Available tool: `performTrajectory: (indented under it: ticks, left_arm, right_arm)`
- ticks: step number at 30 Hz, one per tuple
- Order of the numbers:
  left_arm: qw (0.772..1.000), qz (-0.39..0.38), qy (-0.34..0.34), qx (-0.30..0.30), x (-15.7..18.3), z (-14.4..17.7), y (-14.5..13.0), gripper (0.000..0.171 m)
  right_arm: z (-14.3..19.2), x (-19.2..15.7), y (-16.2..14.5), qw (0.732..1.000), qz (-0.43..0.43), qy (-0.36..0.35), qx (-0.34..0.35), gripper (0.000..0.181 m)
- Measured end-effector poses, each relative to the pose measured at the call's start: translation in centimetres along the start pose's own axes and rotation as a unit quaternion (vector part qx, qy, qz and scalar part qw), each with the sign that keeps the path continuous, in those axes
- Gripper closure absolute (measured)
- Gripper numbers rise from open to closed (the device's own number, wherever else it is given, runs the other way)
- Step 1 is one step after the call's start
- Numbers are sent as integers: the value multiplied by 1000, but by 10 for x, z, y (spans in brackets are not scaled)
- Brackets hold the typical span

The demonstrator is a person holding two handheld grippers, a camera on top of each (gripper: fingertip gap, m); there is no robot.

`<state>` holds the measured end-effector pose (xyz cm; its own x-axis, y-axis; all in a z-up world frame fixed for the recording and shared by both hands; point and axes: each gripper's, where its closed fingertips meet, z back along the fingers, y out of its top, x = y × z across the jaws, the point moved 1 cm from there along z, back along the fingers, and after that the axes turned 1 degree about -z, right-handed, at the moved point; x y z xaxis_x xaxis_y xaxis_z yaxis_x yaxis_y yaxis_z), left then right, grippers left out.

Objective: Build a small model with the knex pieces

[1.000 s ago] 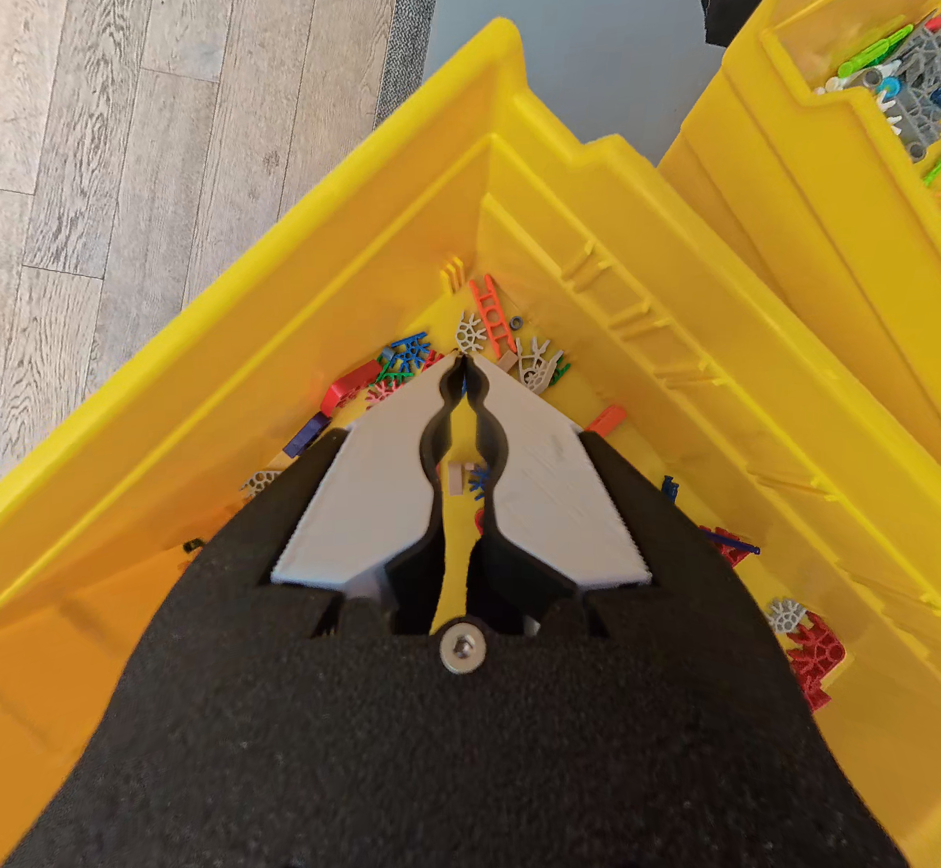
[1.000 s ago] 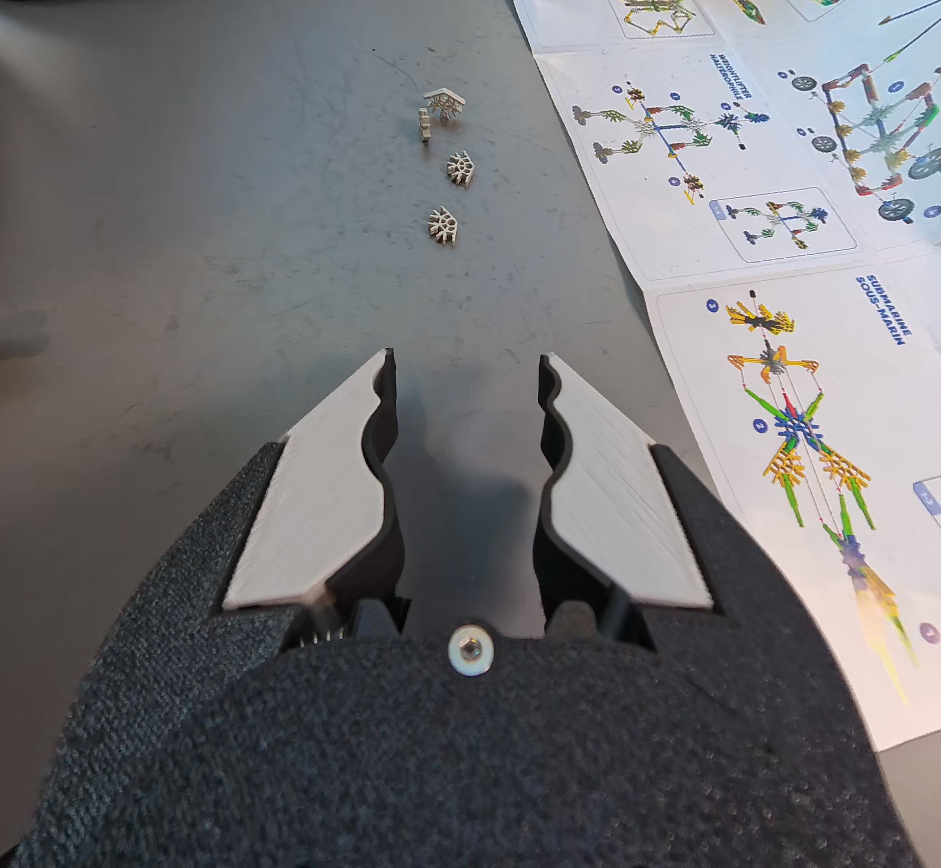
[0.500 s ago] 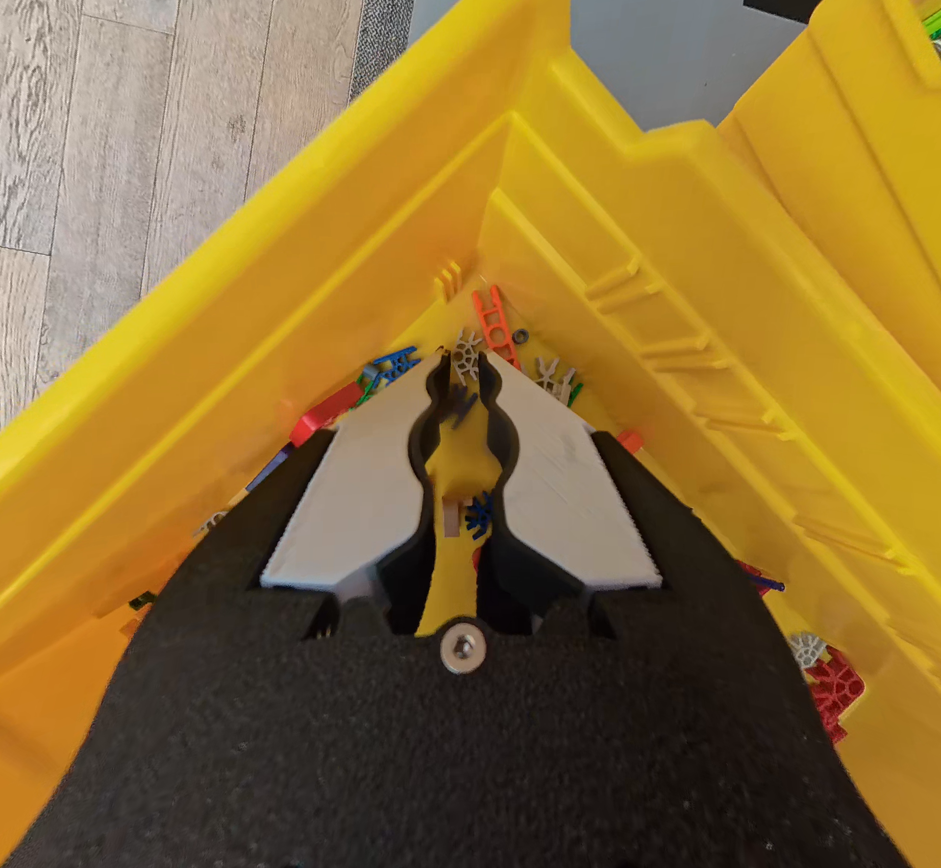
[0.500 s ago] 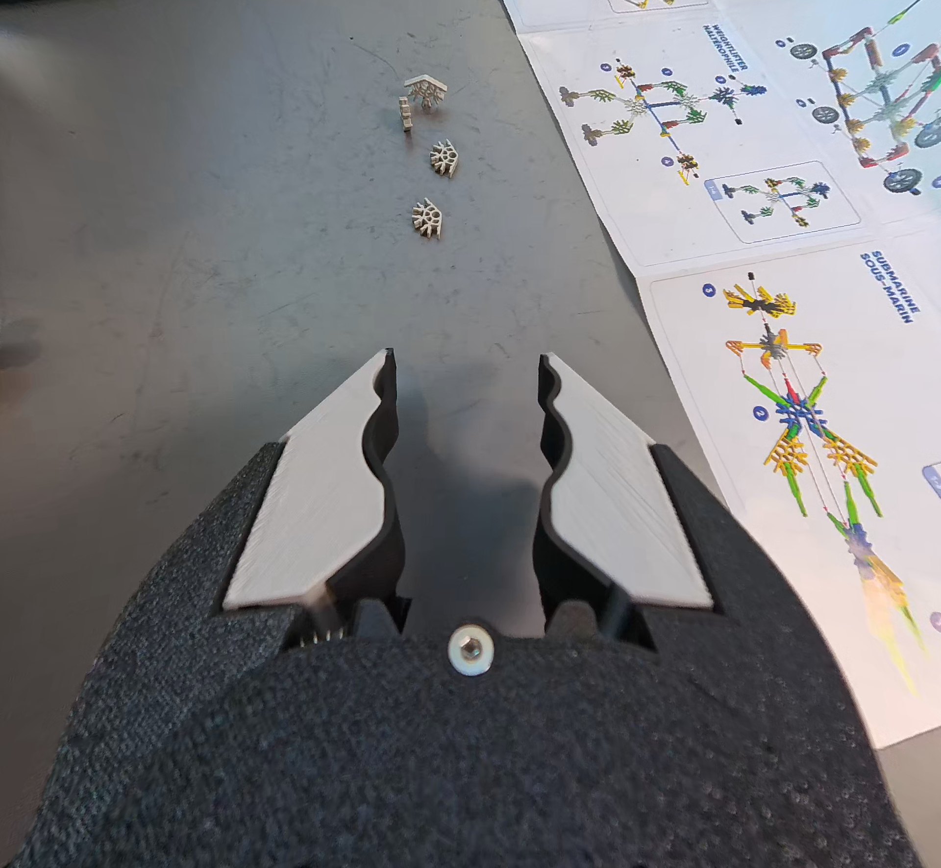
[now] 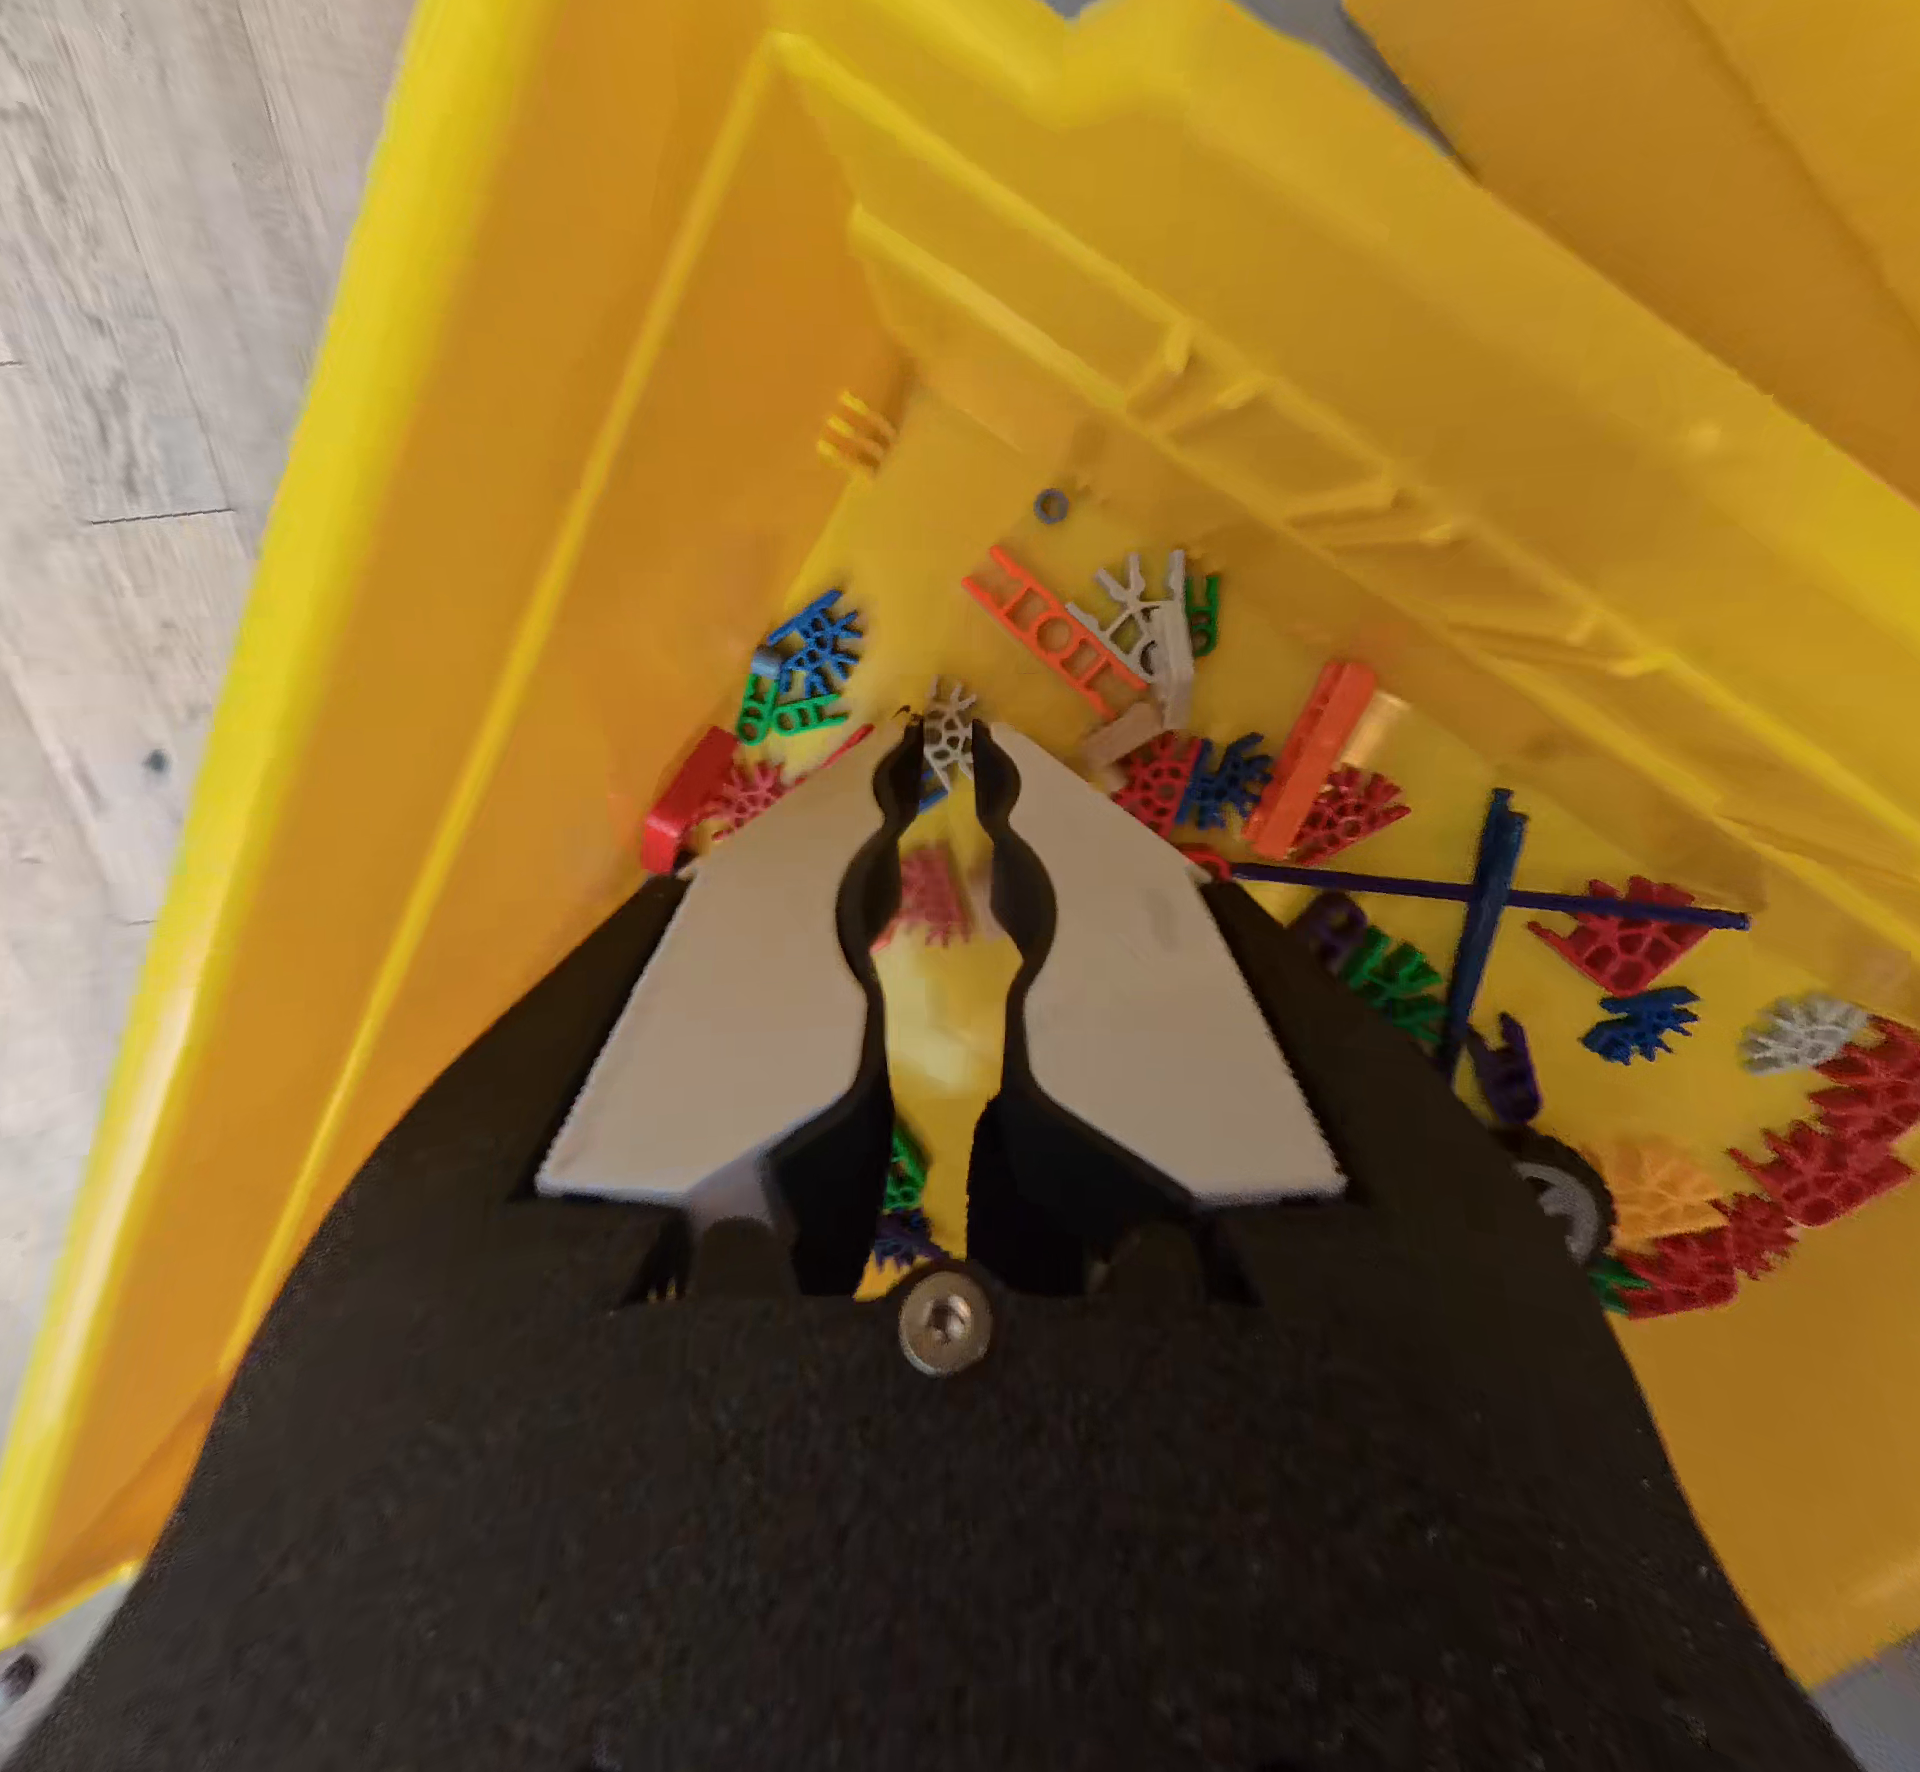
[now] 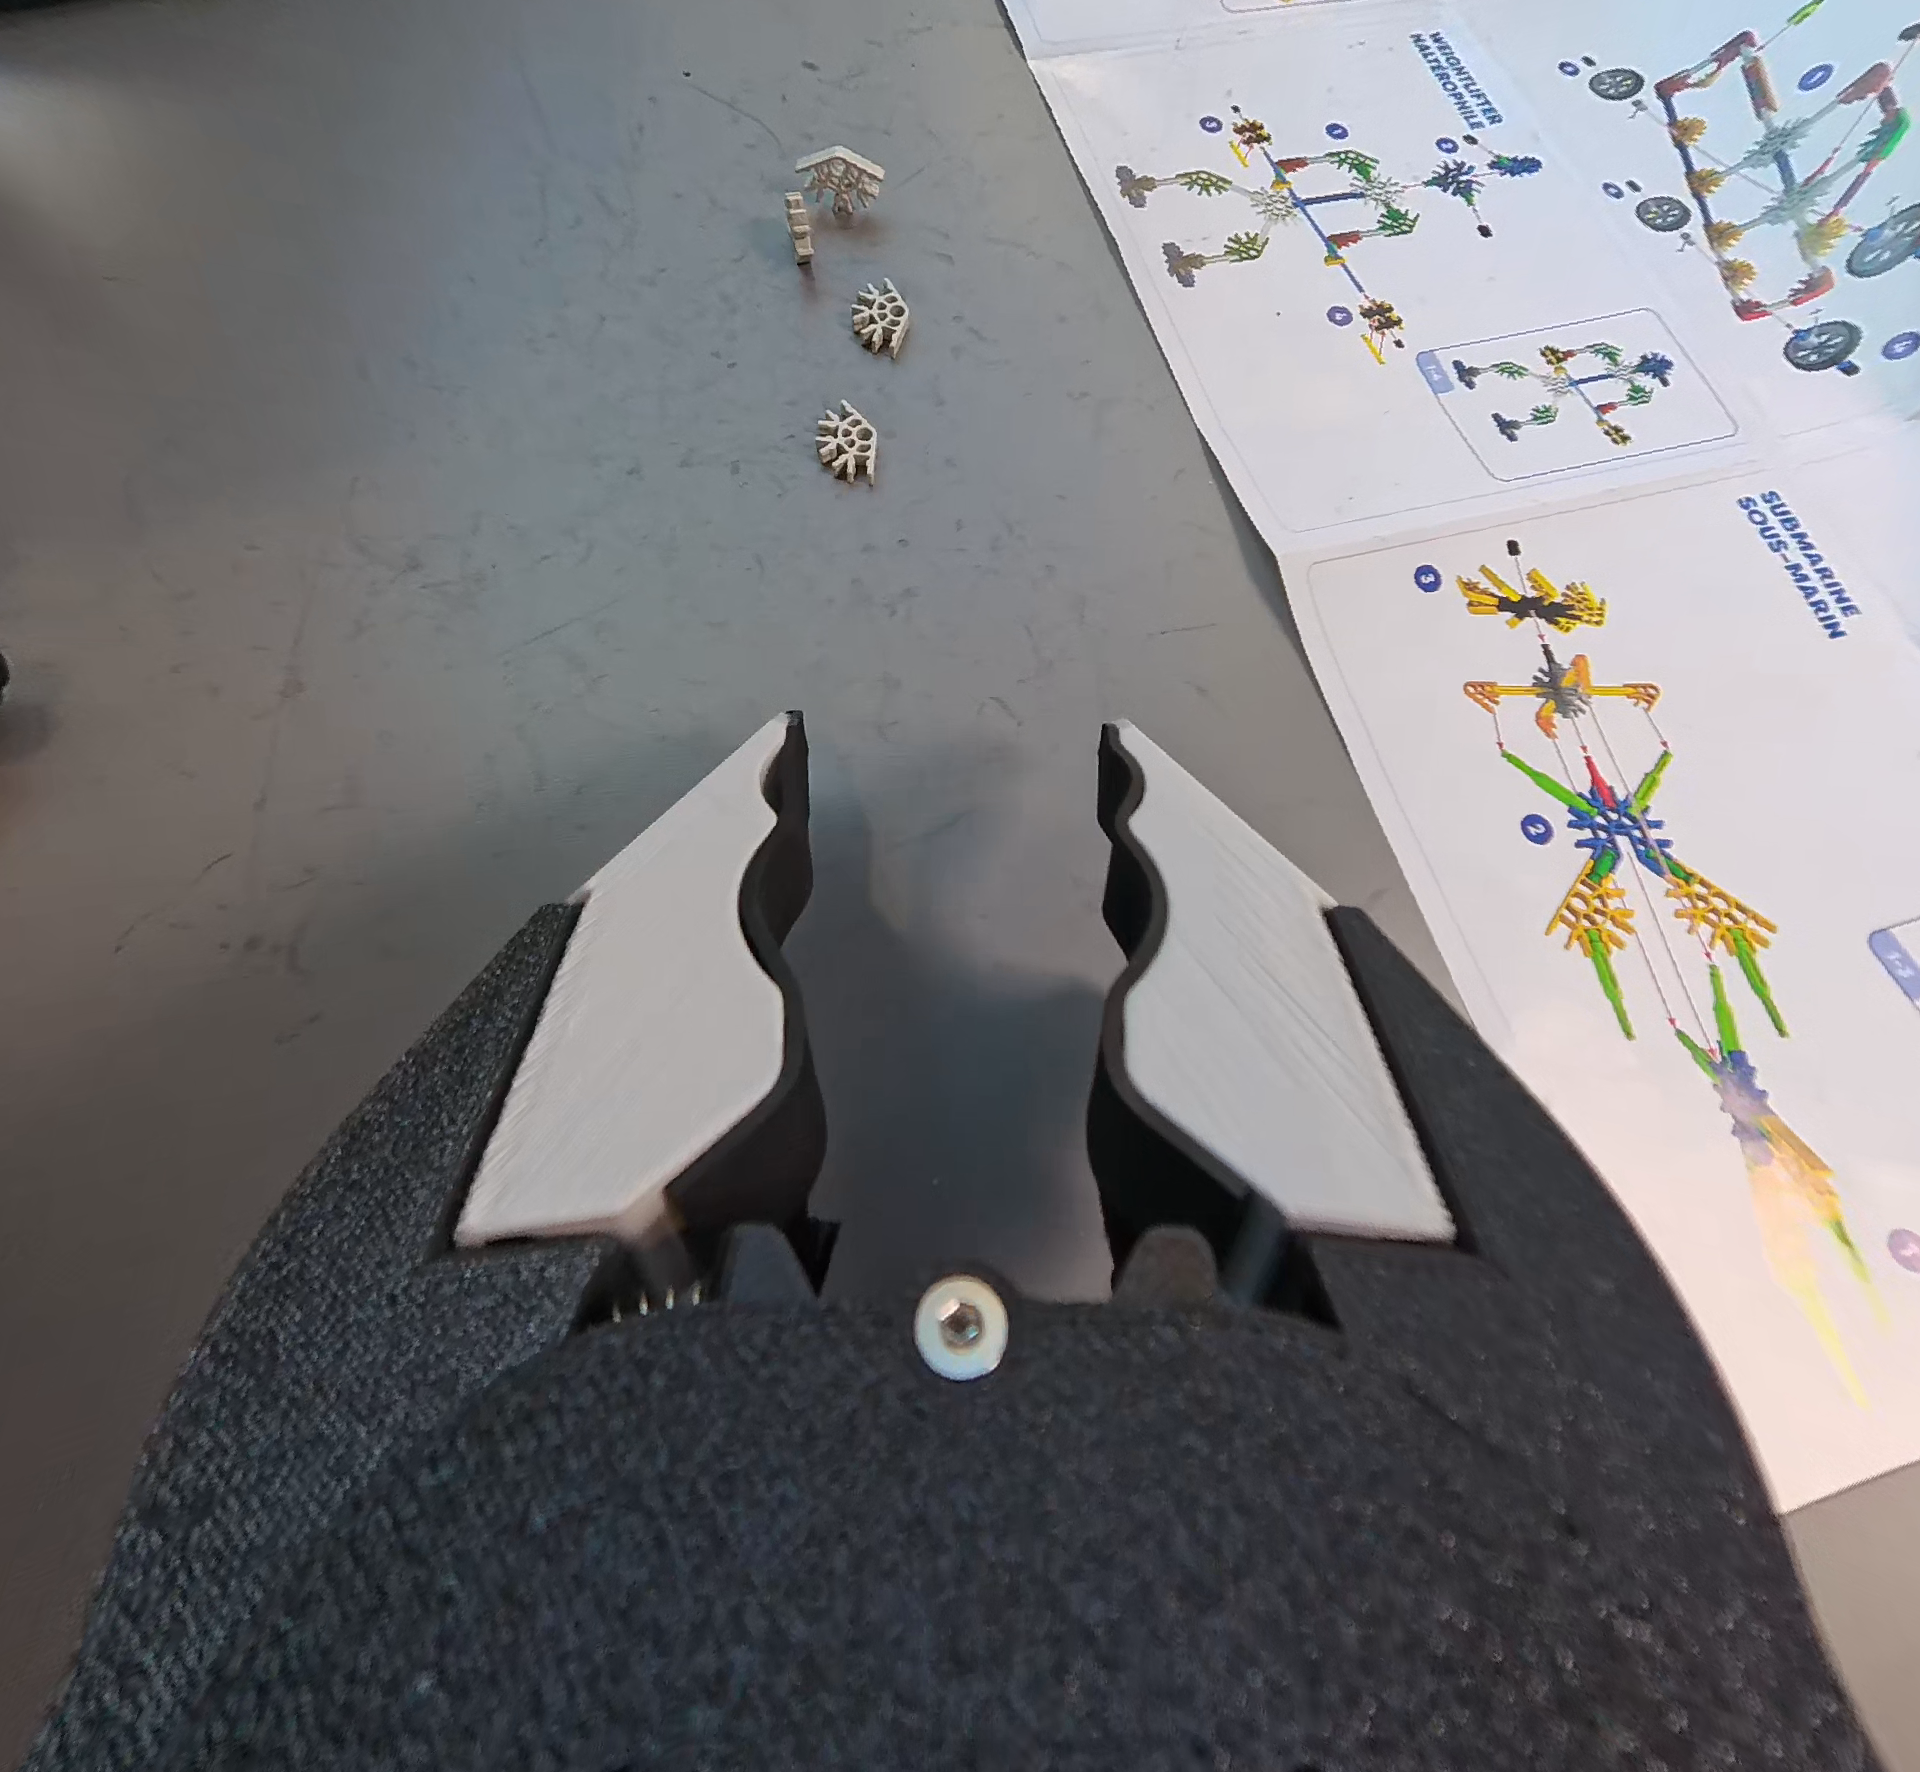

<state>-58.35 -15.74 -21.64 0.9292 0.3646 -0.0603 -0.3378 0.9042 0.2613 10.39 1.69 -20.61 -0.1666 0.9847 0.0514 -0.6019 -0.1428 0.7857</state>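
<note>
Left wrist view: the left tool (image 5: 945,751) now has its ridged tips clamped on a small grey snowflake-shaped connector (image 5: 948,733) that lay loose in front of them a moment ago, lifted a little above the bright spiky plastic pieces littering the glossy yellow bin (image 5: 582,434). Right tool (image 6: 948,735) holds steady with jaws apart over the scuffed grey table (image 6: 416,475), four pale connectors (image 6: 850,444) lined up ahead and a printed instruction sheet (image 6: 1558,372) beyond to its right.

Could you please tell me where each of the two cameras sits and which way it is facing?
Left wrist view: on the left claw, looking down into a yellow bin of mixed construction pieces; its fingertips pinch a grey connector.
Right wrist view: on the right claw, open, looking along a grey table at four pale connectors and an instruction sheet.
Shared: no object appears in both.
</note>
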Motion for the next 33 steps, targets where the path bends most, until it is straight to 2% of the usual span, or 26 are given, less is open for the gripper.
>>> performTrajectory:
  ticks: [1, 5, 8, 20, 25, 29, 31, 33]
  left_arm:
    - [999, -22, 30, -16, -6, 0, -3, 165]
    - [997, -60, 41, -23, -4, 2, 0, 164]
    - [997, -56, 34, -31, -1, -2, -3, 155]
    - [999, -13, 20, -36, -10, -1, -11, 152]
    - [997, 62, -33, -12, -6, -2, -11, 160]
    - [996, 73, -44, 9, -4, 0, -13, 162]
    - [997, 63, -31, 27, -3, 10, -10, 162]
    - [996, 56, -16, 68, 0, 35, 2, 162]
  right_arm:
    - [0, 1, 0, 1000, -1, -1, 1, 127]
    - [0, 1, 0, 1000, -4, -1, 1, 127]
    - [0, 1, 0, 1000, -5, 0, -1, 126]
    - [-1, 1, -1, 1000, -6, 1, -3, 127]
    - [-1, 1, -1, 1000, -4, 1, -4, 127]
    - [-1, -1, -1, 1000, 2, 0, -3, 127]
    - [-1, -2, -1, 1000, 8, 0, -1, 127]
    - [0, -5, 0, 1000, 17, 1, 1, 127]
